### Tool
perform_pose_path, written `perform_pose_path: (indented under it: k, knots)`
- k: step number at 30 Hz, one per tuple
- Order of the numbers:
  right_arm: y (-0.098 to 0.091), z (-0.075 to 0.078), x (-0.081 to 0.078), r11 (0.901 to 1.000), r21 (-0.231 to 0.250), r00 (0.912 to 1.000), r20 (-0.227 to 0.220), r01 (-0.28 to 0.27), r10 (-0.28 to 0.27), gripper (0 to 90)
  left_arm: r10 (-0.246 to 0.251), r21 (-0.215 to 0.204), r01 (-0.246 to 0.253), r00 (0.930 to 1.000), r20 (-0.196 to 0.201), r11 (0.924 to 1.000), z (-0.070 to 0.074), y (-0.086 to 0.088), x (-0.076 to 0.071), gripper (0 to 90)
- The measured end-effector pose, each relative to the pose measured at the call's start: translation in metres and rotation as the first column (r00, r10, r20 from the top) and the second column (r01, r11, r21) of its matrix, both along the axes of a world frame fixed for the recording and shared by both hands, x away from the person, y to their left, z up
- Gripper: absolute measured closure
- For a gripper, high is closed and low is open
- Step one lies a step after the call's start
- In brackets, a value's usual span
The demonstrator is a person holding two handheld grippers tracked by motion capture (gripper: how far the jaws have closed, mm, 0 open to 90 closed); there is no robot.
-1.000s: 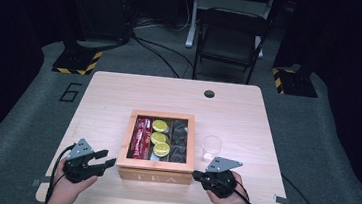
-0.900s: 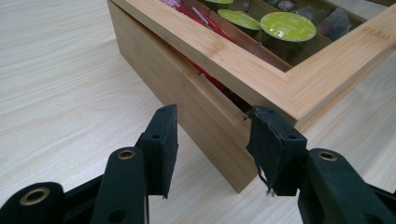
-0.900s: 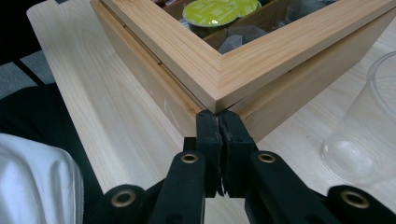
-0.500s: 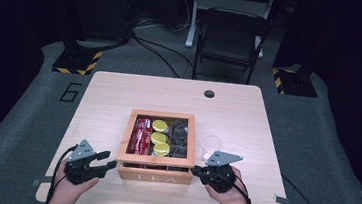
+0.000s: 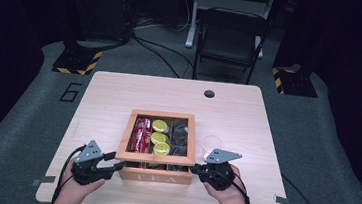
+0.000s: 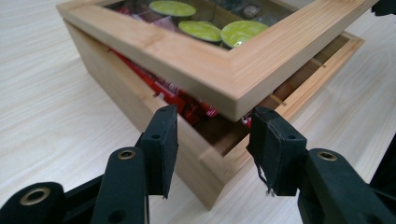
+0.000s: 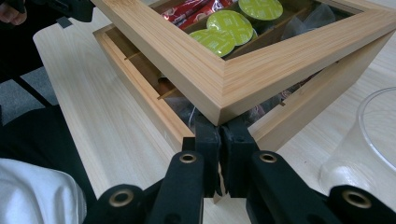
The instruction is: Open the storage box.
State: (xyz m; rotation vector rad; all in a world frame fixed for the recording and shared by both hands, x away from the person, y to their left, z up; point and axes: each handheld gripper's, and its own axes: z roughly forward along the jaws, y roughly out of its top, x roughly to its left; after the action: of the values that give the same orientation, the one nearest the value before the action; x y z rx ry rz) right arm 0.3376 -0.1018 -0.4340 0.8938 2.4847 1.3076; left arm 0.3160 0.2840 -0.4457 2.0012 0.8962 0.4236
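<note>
1. Our left gripper (image 6: 212,154) has its jaws standing apart, straddling the near left corner of the wooden box (image 5: 154,175). The raised corner of the lid (image 6: 219,70) hangs just above and beyond the gap between them, so they hold nothing.
2. Our right gripper (image 7: 219,154) has its jaws pressed together, with hardly a slit between them, directly under the near right corner of the lid (image 7: 224,88). We cannot tell whether they pinch anything; they seem to prop the corner from below.
3. Just ahead of both grippers, the lid sits lifted off the box's front edge, leaving a gap through which red packets (image 6: 187,98) show in the left gripper view.
4. The relation that matters is this: the lid's front edge runs from one gripper to the other, its long axis lying crosswise to us, with one corner at each tool. We judge both hands to be equally near, so an even lift at both corners would swing it back toward the far side, where we assume the hinge to be.
5. Farther in, through the lid's window, we see green round capsules (image 5: 158,137) in the middle compartment and dark packets (image 5: 180,138) beside them.
6. Beyond our right gripper, just beside the box, stands a clear plastic cup (image 5: 211,146), near enough to need care.
</note>
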Motion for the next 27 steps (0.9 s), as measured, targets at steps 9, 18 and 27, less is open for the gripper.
perform_pose_path:
  k: [9,18,27]
  knots:
    - [0.000,0.005,0.002,1.0000,-0.005,1.0000,0.004,-0.004,0.004,85.4,0.007,-0.012,-0.007,1.0000,0.005,0.9999,0.010,-0.002,0.005,51.7]
    - [-0.001,0.010,0.003,0.9998,0.017,0.9996,0.026,0.009,-0.009,81.8,0.028,-0.008,-0.027,0.9996,0.007,0.9996,0.017,-0.004,0.008,51.5]
    - [-0.002,0.017,0.003,0.9995,0.006,0.9978,0.059,0.031,-0.031,72.4,0.043,-0.003,-0.043,0.9990,0.012,0.9991,0.023,-0.004,0.010,50.7]
